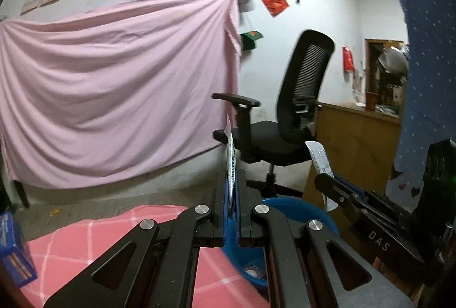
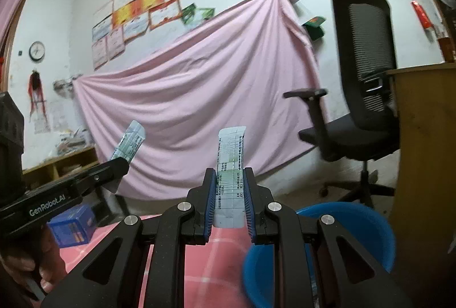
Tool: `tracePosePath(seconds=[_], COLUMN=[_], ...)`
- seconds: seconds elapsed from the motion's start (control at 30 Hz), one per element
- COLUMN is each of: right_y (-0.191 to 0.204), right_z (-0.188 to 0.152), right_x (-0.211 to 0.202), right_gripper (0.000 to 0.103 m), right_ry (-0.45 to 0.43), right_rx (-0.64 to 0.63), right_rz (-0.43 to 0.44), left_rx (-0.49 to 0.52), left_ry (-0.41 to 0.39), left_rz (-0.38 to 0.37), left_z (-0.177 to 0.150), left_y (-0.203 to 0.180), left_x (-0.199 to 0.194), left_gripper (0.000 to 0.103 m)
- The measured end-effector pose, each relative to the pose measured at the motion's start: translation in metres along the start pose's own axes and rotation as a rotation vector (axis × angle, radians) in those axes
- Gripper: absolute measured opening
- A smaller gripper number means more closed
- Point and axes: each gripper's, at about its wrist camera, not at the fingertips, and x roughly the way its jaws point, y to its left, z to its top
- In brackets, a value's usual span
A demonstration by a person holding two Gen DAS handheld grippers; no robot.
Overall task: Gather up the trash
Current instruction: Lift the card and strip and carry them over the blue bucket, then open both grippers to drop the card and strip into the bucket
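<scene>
Your left gripper (image 1: 232, 188) is clenched on a thin printed sachet (image 1: 230, 154), which stands edge-on between the pads and sticks up past the fingertips. Your right gripper (image 2: 229, 194) is clamped on a second printed sachet (image 2: 231, 162), seen flat-on, its white end rising above the fingers and its lower end hanging down between them.

Take the blue plastic basin (image 2: 342, 225) as your landmark. Both grippers are raised above it: the right gripper's sachet is up and to the left of its rim, and the left gripper's sachet sits over its near rim. The pink checked cloth (image 1: 85, 245) lies to the left of the basin, with a blue box (image 2: 72, 225) further left on it. The black office chair (image 1: 287, 114) stands behind the basin, the wooden desk (image 2: 427, 165) to its right, and the pink sheet (image 1: 114, 85) hangs on the wall beyond.
</scene>
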Motion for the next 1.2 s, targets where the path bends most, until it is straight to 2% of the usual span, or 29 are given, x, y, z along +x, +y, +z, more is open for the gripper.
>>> tracePosePath(seconds=[0.17,0.47,0.83,1.2], right_y=[-0.027,-0.071,-0.101,-0.116], right_z=[0.000,-0.003,-0.018,-0.033], right_x=[-0.016,-0.014,-0.002,0.016], right_gripper=[0.017,0.017,0.017,0.018], right_ry=[-0.025,0.021,0.117,0.223], right_rx=[-0.003,0.079,0.176,0.225], right_rz=[-0.053,-0.117,-0.129,-0.130], left_rx=[0.022,0.027,-0.036,-0.033], left_ry=[0.032,0.105,0.286,0.448], left_rz=[-0.037,-0.081,-0.100,-0.086], left_z=[-0.004,-0.014,-0.028,-0.045], left_y=[-0.023,-0.048,-0.053,-0.053], left_x=[0.021,0.054,0.101,0.130], left_gripper=[0.002,0.002,0.002,0.002])
